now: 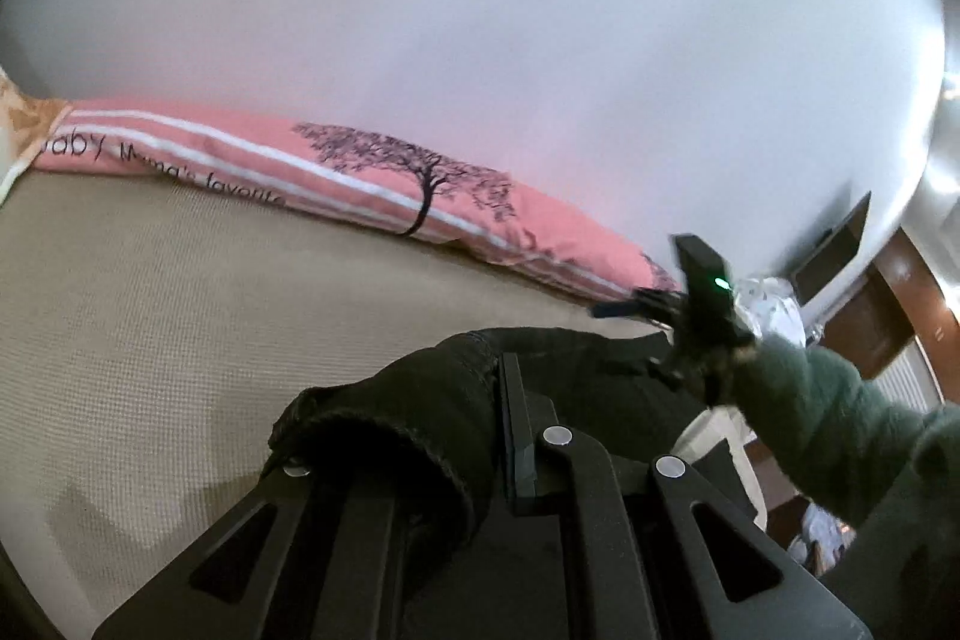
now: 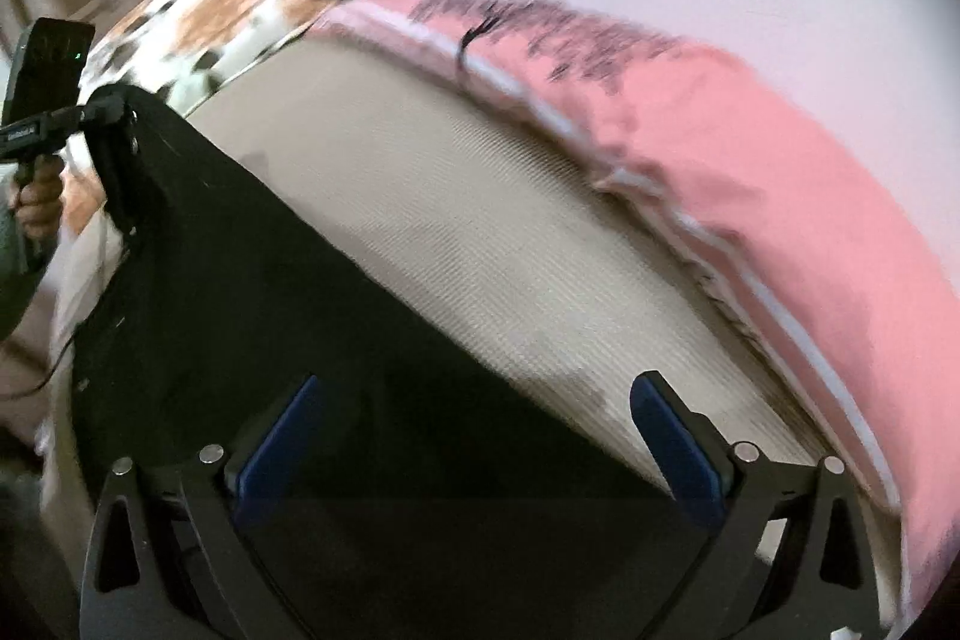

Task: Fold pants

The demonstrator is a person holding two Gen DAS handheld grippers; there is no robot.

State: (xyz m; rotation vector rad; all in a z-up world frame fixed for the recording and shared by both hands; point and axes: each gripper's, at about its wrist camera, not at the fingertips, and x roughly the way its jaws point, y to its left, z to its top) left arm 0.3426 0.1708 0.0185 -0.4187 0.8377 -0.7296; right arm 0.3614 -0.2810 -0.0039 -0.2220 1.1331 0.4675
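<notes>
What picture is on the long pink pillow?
A black tree with white stripes beside it on the long pink fabric pillow, plus some black writing. The left wrist view shows it best.

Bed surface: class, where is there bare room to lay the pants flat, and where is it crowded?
Free: the beige mattress between the black pants and the pink pillow. Crowded: the near edge, where the left claw grips the pants and the open right claw hangs over them.
</notes>
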